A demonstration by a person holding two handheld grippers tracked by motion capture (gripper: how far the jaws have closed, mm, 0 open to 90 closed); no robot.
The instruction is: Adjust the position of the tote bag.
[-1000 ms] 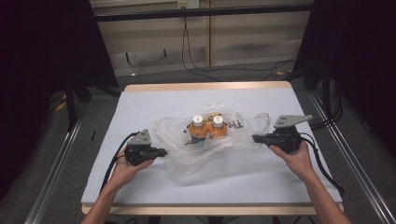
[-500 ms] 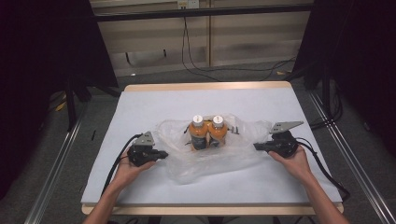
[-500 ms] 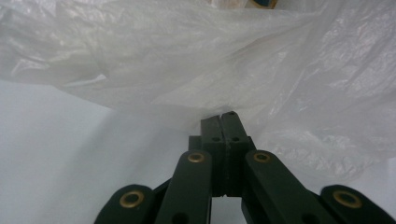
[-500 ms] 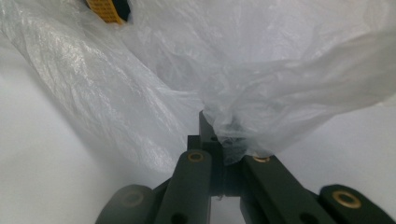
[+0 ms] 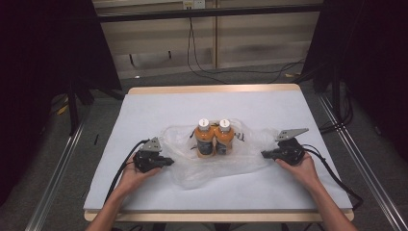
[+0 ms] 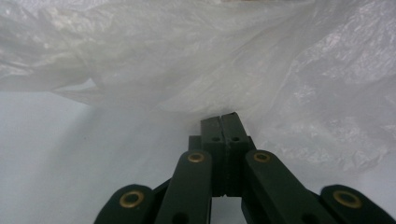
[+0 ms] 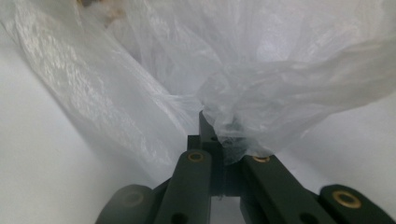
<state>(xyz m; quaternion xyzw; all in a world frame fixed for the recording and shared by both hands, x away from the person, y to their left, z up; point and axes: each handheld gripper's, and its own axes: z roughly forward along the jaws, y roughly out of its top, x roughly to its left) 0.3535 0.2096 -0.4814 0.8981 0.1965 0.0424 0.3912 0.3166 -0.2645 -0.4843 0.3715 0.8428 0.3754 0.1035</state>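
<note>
1. A table (image 5: 144, 110) with a white top and a wooden edge is seen in a dim room; cables lie on the floor beyond its far side.
2. A clear plastic bag (image 5: 211, 166) is spread flat at mid-table, nearer the near edge.
3. Two orange bottles (image 5: 214, 137) with white caps are seen upright, side by side and touching, within the bag's outline.
4. The left gripper (image 5: 168, 161) is held at the bag's left edge, pointing right. In the left gripper view its jaws are closed together, tips at the bag's film (image 6: 196, 56); whether film is pinched between them cannot be told.
5. The right gripper (image 5: 264, 154) is held at the bag's right edge, pointing left. In the right gripper view its jaws are closed on a bunched fold of the bag (image 7: 243, 107).
6. Both grippers lie low over the table, well apart, with the bottles between them.
7. A cable is seen trailing from each gripper toward the near edge.
</note>
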